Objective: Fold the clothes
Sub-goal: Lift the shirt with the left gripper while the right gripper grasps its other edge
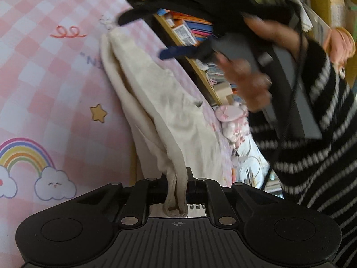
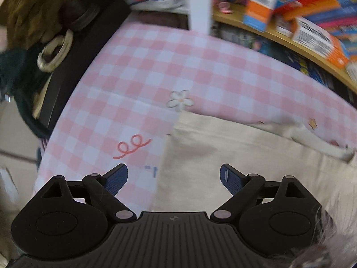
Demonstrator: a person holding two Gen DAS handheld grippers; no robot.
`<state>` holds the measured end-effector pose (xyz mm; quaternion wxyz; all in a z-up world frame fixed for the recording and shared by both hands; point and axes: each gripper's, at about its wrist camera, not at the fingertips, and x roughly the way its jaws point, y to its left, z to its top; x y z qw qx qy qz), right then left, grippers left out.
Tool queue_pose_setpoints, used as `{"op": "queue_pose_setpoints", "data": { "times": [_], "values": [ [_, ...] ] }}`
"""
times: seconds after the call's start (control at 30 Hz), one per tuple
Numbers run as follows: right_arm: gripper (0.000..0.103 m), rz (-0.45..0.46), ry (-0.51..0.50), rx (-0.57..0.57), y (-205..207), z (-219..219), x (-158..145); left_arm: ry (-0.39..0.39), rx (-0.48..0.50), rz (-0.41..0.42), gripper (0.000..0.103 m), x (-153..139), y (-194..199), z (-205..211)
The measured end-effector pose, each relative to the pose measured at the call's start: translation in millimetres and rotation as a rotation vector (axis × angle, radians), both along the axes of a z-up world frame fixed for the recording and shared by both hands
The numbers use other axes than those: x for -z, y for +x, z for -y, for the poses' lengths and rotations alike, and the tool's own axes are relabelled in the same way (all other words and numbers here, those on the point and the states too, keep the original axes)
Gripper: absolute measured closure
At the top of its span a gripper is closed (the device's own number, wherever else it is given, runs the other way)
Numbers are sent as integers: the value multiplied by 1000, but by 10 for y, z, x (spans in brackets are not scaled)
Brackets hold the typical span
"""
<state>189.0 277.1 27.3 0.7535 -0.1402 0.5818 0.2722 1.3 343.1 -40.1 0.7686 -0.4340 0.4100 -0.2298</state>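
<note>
Left gripper (image 1: 176, 192) clamped on the ribbed hem of the cream garment (image 1: 160, 102), which trails away from it across the pink checked sheet (image 1: 44, 71). Right gripper (image 2: 173, 176) jaws wide, nothing between them, hovering over the garment's left edge.

— Where does the cream cotton garment (image 1: 156, 102) lie?

— On my pink-and-white checked cloth tabletop (image 1: 44, 67), along its far right edge. Its ribbed hem runs back into my left gripper (image 1: 176, 192), pinched between the jaws.

— And beyond the edge?

— The wooden bookshelf of boxes and books (image 2: 290, 33) stands behind it. My right gripper (image 2: 174, 178) hangs over the garment's left border, jaws apart.
</note>
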Motion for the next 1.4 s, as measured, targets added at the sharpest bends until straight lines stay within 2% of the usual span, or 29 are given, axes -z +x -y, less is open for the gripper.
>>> {"op": "queue_pose_setpoints", "data": {
  "times": [0.27, 0.5, 0.53, 0.6, 0.67, 0.7, 0.77, 1.07, 1.13, 1.2, 1.4],
  "values": [
    [18, 29, -241, -171, -186, -474, 358, 62, 53, 61, 93, -112, 41, 111],
    [26, 43, -346, -188, -178, -456, 552, 70, 74, 80, 94, -131, 35, 105],
    [32, 38, -351, -181, -161, -428, 562, 71, 77, 85, 94, -136, 32, 104],
    [50, 28, -360, -169, -129, -371, 582, 78, 83, 92, 94, -145, 25, 109],
    [85, 21, -370, -164, -109, -306, 588, 86, 87, 103, 96, -163, 12, 110],
    [91, 22, -356, -163, -98, -258, 553, 91, 89, 110, 96, -175, 3, 109],
    [95, 23, -329, -161, -75, -162, 484, 99, 92, 134, 97, -222, -18, 126],
    [95, 67, -138, -67, 96, 642, -127, 166, 153, 274, 97, -545, -133, 509],
    [95, 78, -97, -35, 94, 870, -260, 170, 164, 290, 97, -608, -103, 687],
    [95, 90, -62, -3, 125, 1115, -371, 177, 179, 305, 97, -694, 49, 1043],
    [95, 121, 35, 64, 204, 1984, -513, 222, 238, 345, 97, -895, 39, 1679]
  ]
}}
